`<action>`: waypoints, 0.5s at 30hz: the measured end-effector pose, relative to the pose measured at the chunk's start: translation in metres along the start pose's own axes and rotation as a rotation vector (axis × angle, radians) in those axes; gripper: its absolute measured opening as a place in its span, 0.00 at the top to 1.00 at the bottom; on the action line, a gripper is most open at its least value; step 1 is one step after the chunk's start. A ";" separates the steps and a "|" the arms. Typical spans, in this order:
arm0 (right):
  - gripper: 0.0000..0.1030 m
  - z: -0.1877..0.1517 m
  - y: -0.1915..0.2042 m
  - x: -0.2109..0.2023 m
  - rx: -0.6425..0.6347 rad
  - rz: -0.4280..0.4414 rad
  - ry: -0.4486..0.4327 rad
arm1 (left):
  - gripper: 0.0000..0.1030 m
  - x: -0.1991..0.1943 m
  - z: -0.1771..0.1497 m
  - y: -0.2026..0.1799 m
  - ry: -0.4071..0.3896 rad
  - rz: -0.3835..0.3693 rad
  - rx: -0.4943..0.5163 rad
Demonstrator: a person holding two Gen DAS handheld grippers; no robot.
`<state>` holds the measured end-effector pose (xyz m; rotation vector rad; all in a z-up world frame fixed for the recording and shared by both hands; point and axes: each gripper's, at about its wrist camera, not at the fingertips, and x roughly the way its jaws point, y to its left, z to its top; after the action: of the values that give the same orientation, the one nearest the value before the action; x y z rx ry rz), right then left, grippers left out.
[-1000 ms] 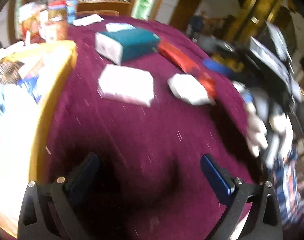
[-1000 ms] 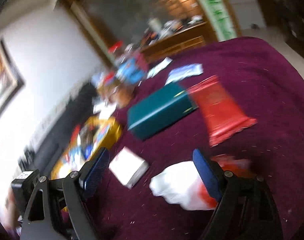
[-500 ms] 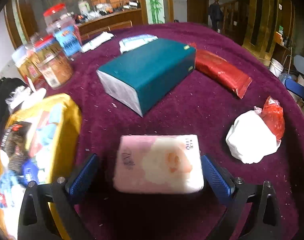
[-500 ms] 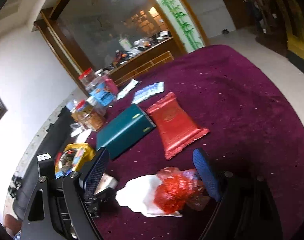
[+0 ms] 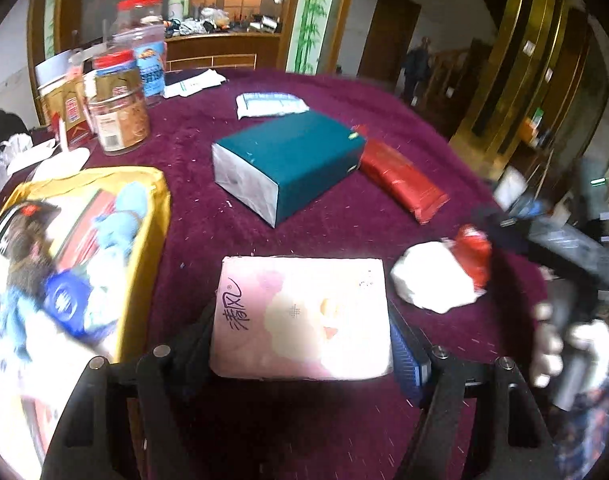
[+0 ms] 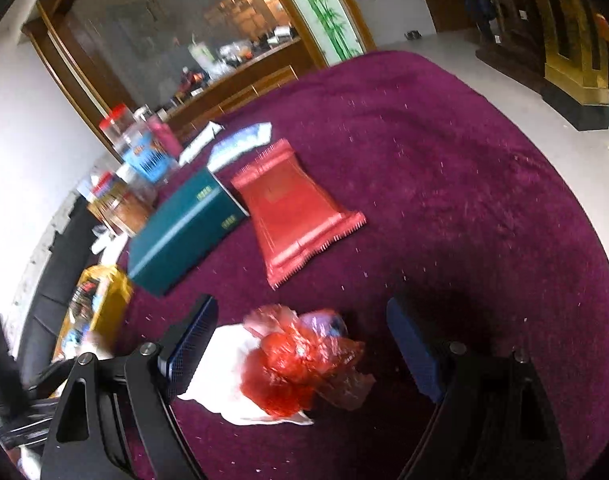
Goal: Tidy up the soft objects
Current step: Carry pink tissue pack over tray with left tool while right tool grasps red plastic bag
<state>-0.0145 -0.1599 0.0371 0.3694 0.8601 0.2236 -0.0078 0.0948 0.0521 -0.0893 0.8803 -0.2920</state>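
Left gripper [image 5: 302, 344] jaws closing on the crosswise pink tissue pack [image 5: 302, 318]; right jaws open.

Bare maroon counter [image 6: 464, 184] lies wide open on the right and far right. Toward the middle, the teal box [image 5: 292, 160] and red packet [image 5: 402, 180] lie side by side and block the way far ahead. The yellow bag [image 5: 144, 240] walls off the left, with jars [image 5: 120, 112] crowding the far left corner. A narrow bare strip separates the pink tissue pack [image 5: 304, 316] from the white-and-red bundle [image 5: 436, 276].
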 end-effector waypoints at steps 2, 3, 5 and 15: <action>0.17 -0.002 0.000 0.002 -0.005 -0.007 0.015 | 0.24 -0.018 -0.009 0.005 -0.017 -0.031 -0.026; 0.17 -0.003 0.000 0.003 -0.007 -0.014 0.019 | 0.24 -0.026 -0.014 0.008 -0.024 -0.034 -0.037; 0.17 -0.005 0.000 0.006 -0.011 -0.029 0.034 | 0.24 -0.038 -0.023 0.013 -0.029 -0.018 -0.052; 0.49 -0.020 0.022 0.017 -0.101 -0.088 0.072 | 0.24 -0.066 -0.053 0.010 -0.085 0.182 -0.025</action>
<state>-0.0205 -0.1300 0.0223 0.2298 0.9303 0.1984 -0.0862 0.1259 0.0652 -0.0445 0.8016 -0.1065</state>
